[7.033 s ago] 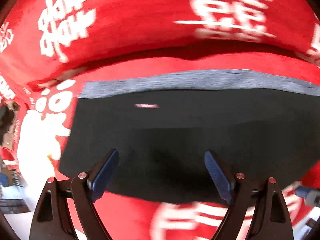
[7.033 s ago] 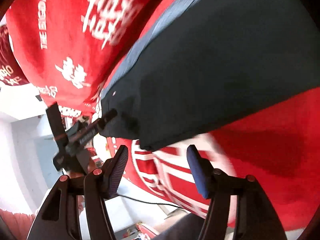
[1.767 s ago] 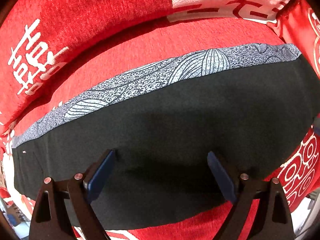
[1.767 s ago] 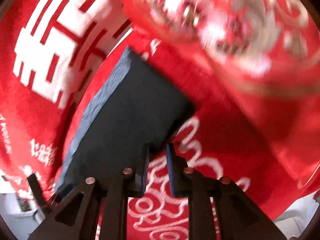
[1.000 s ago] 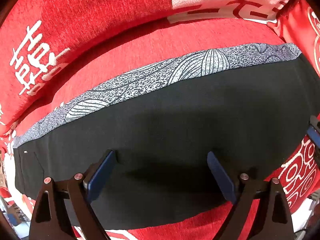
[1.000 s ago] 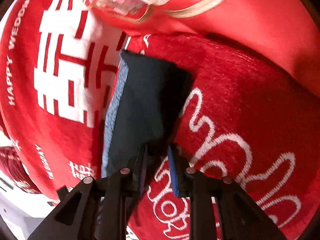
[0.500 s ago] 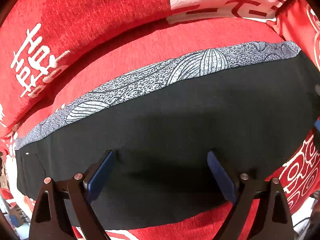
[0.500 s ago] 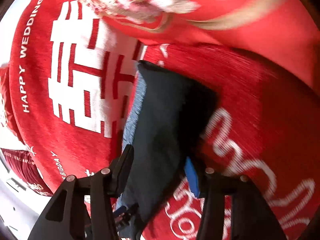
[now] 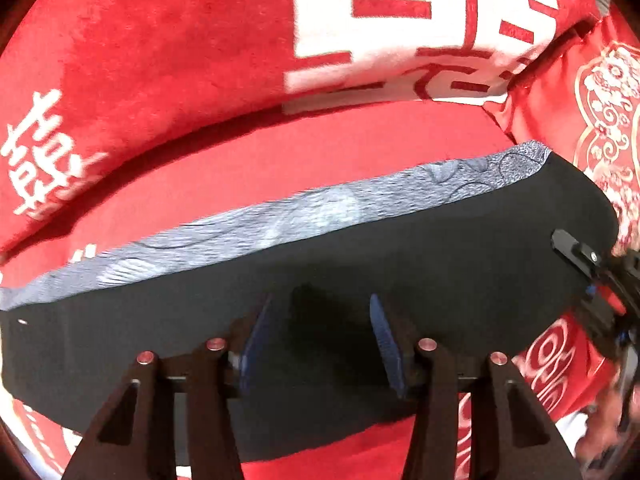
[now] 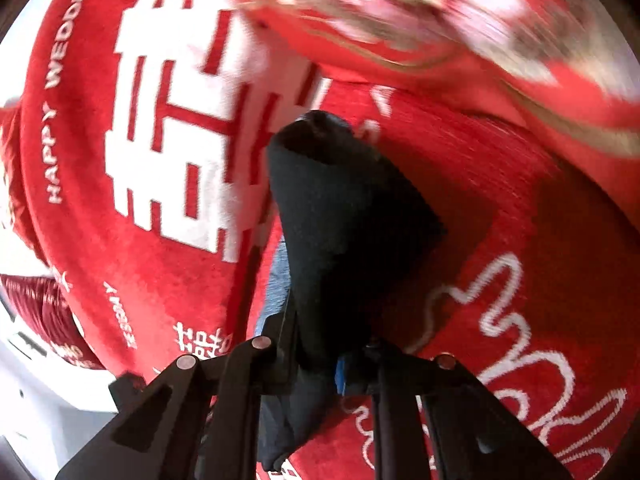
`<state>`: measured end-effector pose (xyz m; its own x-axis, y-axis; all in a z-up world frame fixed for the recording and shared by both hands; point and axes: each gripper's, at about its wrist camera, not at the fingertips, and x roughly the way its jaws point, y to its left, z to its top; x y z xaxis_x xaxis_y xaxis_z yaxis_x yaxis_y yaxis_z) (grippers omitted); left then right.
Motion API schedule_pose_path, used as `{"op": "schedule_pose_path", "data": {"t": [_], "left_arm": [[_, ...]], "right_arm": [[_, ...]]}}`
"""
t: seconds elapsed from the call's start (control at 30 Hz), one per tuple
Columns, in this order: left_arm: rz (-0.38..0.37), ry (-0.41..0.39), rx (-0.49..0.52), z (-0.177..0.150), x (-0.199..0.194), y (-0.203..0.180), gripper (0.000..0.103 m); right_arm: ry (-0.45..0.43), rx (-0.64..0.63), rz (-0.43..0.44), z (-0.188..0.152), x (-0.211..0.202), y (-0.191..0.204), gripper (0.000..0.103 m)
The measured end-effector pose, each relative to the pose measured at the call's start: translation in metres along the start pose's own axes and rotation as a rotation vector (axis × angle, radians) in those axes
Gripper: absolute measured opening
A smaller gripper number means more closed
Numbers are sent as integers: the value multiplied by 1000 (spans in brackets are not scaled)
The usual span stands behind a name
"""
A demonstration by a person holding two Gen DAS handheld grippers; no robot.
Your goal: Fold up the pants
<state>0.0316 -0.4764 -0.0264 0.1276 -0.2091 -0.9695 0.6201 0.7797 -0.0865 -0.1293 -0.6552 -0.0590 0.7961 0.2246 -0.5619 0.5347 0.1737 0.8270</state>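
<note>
The black pants (image 9: 360,272) lie folded lengthwise on the red seat, a grey patterned strip (image 9: 304,216) along their far edge. My left gripper (image 9: 316,336) hovers over the near half of the pants, jaws apart with fabric between them. My right gripper (image 10: 318,354) is shut on the right end of the pants (image 10: 332,208) and holds it lifted off the seat. The right gripper also shows at the right edge of the left wrist view (image 9: 596,280).
A red sofa cover (image 9: 168,80) with white characters forms the backrest behind the pants. A red and gold embroidered cushion (image 9: 600,100) stands at the right end. The seat's front edge (image 9: 320,464) is just below my left gripper.
My right gripper closed on the right end of the pants and raised it. My left gripper's jaws narrowed over the pants.
</note>
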Motion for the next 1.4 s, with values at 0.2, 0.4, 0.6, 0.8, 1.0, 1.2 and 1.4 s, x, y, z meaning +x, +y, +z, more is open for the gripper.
{"op": "schedule_pose_path", "data": {"t": [0.2, 0.4, 0.6, 0.8, 1.0, 1.2, 1.4], "left_arm": [[3, -72, 35, -23, 24, -18, 52], [-43, -69, 32, -24, 24, -12, 52], [-119, -109, 41, -27, 22, -2, 52], [-235, -37, -35, -25, -1, 51, 52], [-171, 3, -146, -42, -24, 157, 52], [-48, 19, -224, -61, -28, 249, 52], [-23, 61, -269, -77, -22, 289, 52]], "right_arm": [[25, -64, -35, -1, 2, 18, 14], [33, -204, -71, -7, 4, 59, 14], [78, -475, -133, -36, 16, 127, 14], [112, -705, -201, -83, 38, 183, 14], [154, -956, -363, -152, 84, 218, 18], [266, -1277, -569, -257, 164, 213, 29], [273, -1657, -807, -340, 197, 187, 45]]}}
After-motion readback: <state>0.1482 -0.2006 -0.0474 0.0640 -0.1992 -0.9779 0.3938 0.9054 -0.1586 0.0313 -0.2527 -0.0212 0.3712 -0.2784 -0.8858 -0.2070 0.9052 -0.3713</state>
